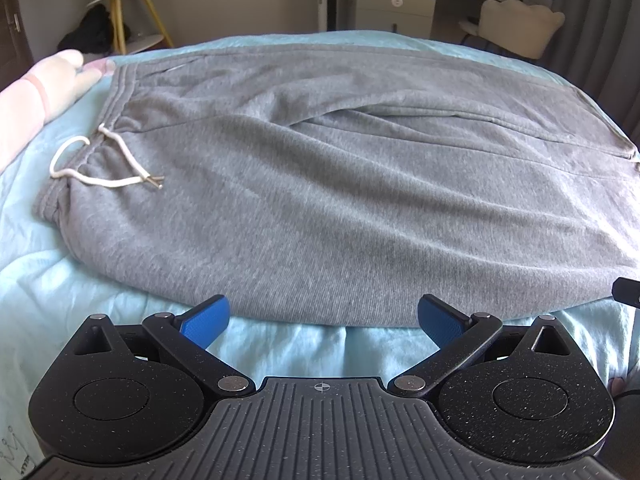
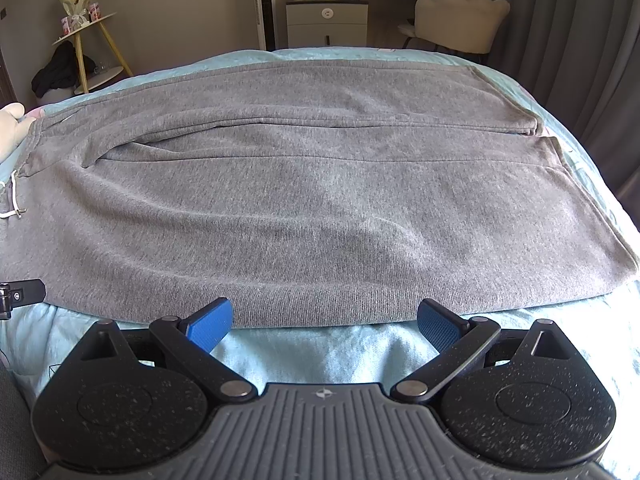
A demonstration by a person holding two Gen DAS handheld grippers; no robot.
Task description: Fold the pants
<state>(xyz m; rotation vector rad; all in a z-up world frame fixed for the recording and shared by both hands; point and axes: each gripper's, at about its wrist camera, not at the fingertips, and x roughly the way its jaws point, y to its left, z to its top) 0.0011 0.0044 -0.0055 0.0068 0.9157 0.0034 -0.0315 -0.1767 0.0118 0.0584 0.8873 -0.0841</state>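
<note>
Hovering w/ pads spread, left gripper (image 1: 323, 320) & right gripper (image 2: 325, 322) face pants (image 1: 320, 184), cuffs cropped.

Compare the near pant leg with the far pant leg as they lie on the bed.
The near leg lies flat and broad, its edge just ahead of both open claws; the far leg lies beyond it, toward the room. The near leg's cuff sits apart from the far leg's cuff, a gap of bed between them. Both are grey, lie side by side, and meet at the waistband.
</note>
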